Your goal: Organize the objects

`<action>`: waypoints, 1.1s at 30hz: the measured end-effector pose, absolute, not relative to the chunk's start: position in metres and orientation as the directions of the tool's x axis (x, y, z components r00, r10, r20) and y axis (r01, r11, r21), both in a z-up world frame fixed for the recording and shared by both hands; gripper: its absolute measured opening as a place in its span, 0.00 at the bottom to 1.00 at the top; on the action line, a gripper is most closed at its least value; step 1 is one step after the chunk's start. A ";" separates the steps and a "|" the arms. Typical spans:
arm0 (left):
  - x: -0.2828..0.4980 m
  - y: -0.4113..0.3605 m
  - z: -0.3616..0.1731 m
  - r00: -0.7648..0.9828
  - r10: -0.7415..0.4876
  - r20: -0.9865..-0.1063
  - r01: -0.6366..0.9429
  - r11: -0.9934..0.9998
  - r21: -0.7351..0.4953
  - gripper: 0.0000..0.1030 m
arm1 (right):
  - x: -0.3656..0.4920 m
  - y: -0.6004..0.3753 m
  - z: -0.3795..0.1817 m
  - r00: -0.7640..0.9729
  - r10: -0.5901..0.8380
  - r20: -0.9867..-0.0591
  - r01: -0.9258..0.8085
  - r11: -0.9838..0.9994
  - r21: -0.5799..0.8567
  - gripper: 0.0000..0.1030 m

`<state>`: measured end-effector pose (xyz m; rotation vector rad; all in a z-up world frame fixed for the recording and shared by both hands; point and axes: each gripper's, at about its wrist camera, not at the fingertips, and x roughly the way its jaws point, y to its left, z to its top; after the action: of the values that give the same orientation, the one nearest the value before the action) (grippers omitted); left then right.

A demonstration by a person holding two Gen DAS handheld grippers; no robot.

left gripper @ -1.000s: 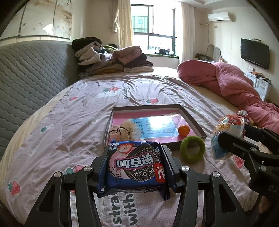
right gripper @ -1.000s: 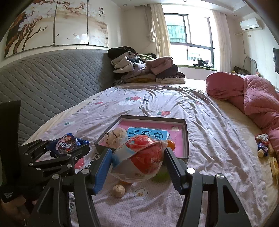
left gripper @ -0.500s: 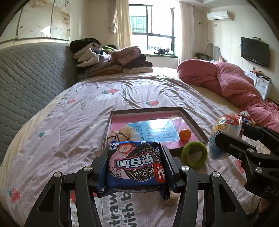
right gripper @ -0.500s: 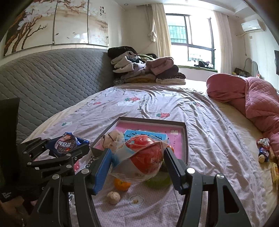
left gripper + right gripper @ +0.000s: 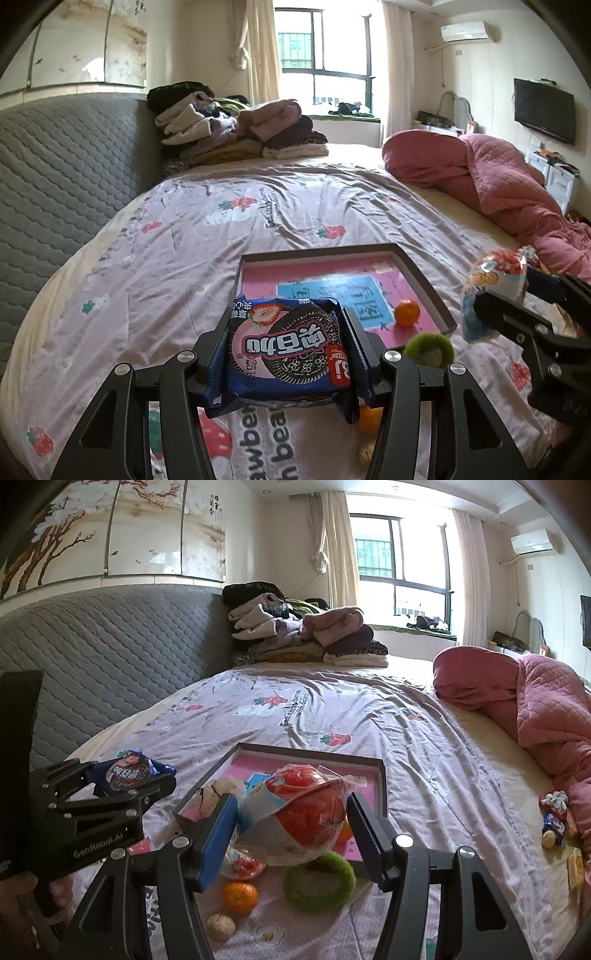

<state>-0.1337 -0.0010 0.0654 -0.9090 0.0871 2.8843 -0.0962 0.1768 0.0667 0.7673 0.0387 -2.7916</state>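
My left gripper [image 5: 286, 347] pinches the cookie pack [image 5: 286, 349] flat, long axis crosswise (print inverted), right gripper [image 5: 291, 827] clamps the toy bag [image 5: 299, 814].

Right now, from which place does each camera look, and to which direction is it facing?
Left wrist: sits on the left gripper, facing along the bed toward the window; its fingers clamp a cookie packet; the right gripper shows at right.
Right wrist: sits on the right gripper, same direction; it clamps a bagged snack; the left gripper and a hand show at left.
Shared: tray, green ring, pink quilt.
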 end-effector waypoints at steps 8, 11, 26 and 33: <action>-0.154 0.001 0.076 -0.824 0.096 -0.559 -0.127 -0.992 0.017 0.54 | -0.110 0.178 0.071 -0.835 -0.234 -0.498 0.249 -0.968 0.037 0.60; -0.161 0.002 0.078 -0.826 0.095 -0.556 -0.128 -0.992 0.021 0.54 | -0.115 0.178 0.073 -0.838 -0.232 -0.494 0.249 -0.968 0.033 0.60; -0.182 0.008 0.082 -0.826 0.102 -0.555 -0.133 -0.991 0.015 0.54 | -0.142 0.181 0.084 -0.847 -0.225 -0.482 0.245 -0.969 0.023 0.60; -0.193 0.020 0.074 -0.816 0.122 -0.566 -0.157 -0.988 0.012 0.54 | -0.156 0.184 0.080 -0.844 -0.212 -0.493 0.235 -0.972 0.016 0.60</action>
<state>-0.1934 0.0201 0.0743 -0.8850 0.0874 2.8599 -0.1563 0.1836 0.0798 0.7447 0.0654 -2.8105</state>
